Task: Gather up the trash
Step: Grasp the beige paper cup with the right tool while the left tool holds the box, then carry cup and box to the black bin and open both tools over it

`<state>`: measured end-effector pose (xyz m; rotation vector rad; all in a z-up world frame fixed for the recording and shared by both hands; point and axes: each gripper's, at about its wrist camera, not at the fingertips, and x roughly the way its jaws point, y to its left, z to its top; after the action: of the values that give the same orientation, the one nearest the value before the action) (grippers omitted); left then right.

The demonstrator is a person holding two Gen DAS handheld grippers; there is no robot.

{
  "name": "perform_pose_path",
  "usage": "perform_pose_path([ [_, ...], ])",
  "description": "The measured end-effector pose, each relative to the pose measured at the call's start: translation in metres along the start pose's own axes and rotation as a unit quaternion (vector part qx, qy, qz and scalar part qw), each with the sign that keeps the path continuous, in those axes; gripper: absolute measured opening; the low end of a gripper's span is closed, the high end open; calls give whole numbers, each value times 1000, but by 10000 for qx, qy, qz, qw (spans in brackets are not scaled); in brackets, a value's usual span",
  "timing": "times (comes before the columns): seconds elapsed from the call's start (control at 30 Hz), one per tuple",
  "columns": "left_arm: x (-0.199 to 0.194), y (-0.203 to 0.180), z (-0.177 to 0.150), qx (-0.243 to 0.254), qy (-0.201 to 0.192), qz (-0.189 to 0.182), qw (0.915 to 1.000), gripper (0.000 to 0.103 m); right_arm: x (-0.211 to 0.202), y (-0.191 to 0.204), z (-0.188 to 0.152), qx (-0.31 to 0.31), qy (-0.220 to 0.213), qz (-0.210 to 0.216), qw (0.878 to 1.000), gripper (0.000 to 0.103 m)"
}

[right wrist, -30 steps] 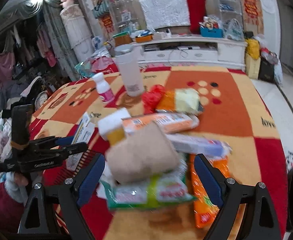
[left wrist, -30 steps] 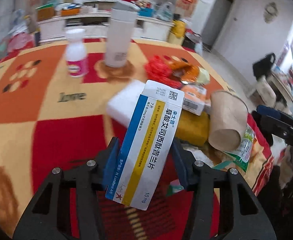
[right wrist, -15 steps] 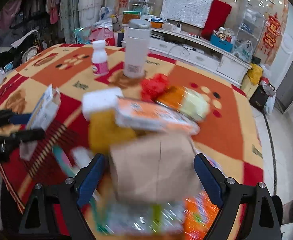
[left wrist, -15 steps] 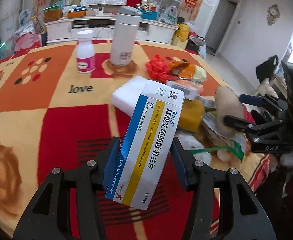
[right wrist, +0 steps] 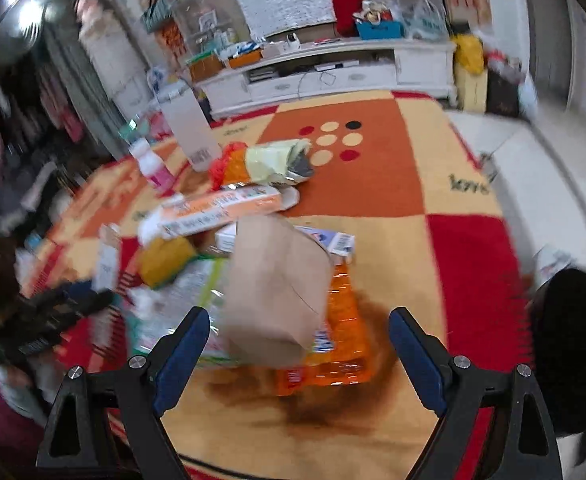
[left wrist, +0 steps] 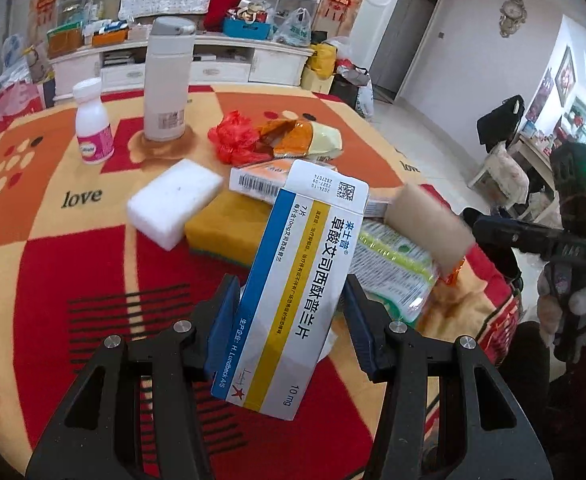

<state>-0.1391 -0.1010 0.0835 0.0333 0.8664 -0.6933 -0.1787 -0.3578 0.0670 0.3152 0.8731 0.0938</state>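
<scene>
Trash pile (right wrist: 253, 248) sits at twelve o'clock on the surface. My left fingers (left wrist: 293, 320) clench a light, stiff pillbox (left wrist: 293, 288) by its flat sides. Right fingers (right wrist: 295, 346) gape around a crushable cardboard tube (right wrist: 277, 292); I'd pinch gently, mid-body.

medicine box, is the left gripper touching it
Touching. The left wrist view shows the left gripper shut on the medicine box, blue pads pressed against both its sides.

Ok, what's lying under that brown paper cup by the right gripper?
Under the paper cup show an orange wrapper and a green-and-white packet. Whatever sits directly beneath it is covered.
</scene>
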Motion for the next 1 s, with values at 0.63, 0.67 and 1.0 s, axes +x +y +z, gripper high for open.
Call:
perform_pose_path([
  [0.63,-38,-36,17,49,-361,-118,9993,50,56,0,-14,52,554,527,9971,69],
  [0.67,-38,-38,19,55,-358,-140,9992,50,46,1,-15,38,396,598,9974,69],
  [1.0,-26,-93,43,305,-432,-429,9977,50,-31,-21,-11,51,-566,198,9982,69],
])
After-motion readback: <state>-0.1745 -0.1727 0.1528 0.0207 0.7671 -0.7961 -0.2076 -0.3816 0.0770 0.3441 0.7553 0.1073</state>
